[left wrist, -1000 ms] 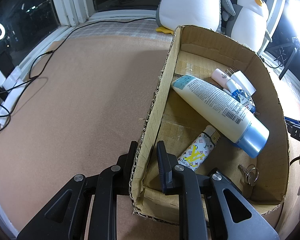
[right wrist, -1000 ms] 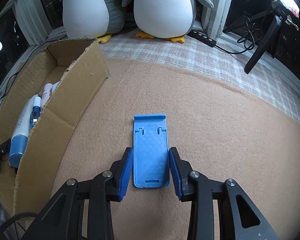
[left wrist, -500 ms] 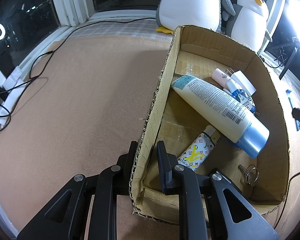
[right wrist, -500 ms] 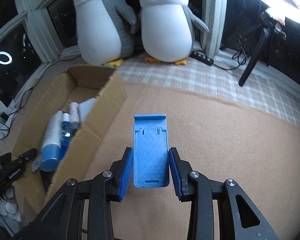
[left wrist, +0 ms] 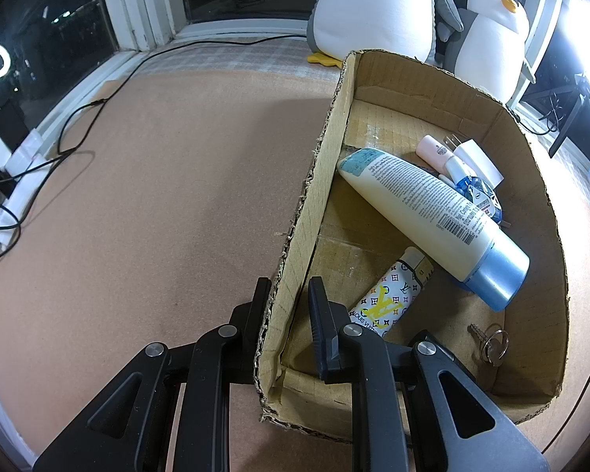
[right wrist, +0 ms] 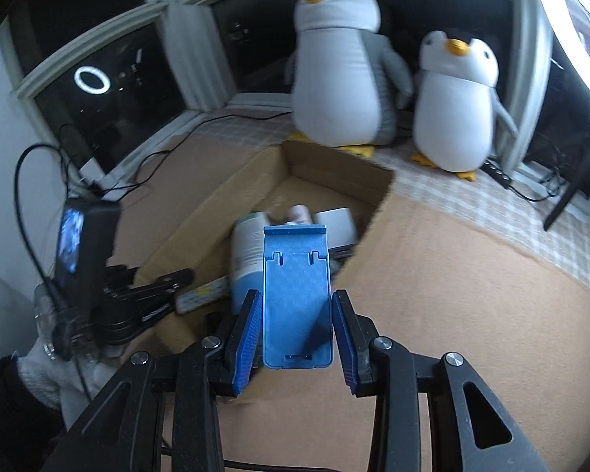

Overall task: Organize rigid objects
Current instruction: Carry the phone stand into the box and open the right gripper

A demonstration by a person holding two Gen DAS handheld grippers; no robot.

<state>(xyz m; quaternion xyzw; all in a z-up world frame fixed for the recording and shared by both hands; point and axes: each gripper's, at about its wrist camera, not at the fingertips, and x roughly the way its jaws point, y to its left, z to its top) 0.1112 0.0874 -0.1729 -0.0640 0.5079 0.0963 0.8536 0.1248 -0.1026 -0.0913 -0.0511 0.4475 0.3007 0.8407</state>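
My right gripper is shut on a blue folding phone stand, held in the air over the near end of the open cardboard box. My left gripper is shut on the box's left wall, one finger outside and one inside. In the box lie a cream lotion bottle with a blue cap, a patterned lighter, a pink tube, a white plug, a small blue packet and keys on a ring. The left gripper shows as a black tool in the right wrist view.
Two plush penguins stand behind the box by the window. Black cables and a white power strip lie at the left edge of the brown mat. A gloved hand holds the left tool.
My right gripper lifted the blue stand off the mat and carried it left, over the box. The left gripper and the box kept still.
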